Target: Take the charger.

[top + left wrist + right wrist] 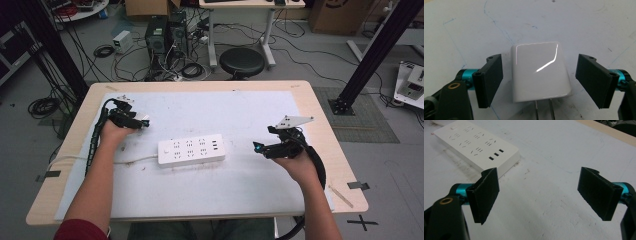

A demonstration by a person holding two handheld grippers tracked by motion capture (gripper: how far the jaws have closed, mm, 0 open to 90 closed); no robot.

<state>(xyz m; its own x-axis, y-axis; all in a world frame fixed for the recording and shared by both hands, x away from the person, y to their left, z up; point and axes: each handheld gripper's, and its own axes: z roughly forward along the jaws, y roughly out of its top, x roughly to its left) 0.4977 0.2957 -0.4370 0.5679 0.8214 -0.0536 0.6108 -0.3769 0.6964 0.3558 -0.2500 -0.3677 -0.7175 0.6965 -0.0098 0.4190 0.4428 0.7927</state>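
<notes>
Charger [540, 71] between spread left tool [540, 82] jaws, power strip [191, 149] nearby.

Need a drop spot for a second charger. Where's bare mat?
Free: the mat along the near edge, between the forearms in front of the power strip; also the far strip behind it, and the gap between it and the right gripper. Crowded: around the left gripper, straddling a charger.
</notes>
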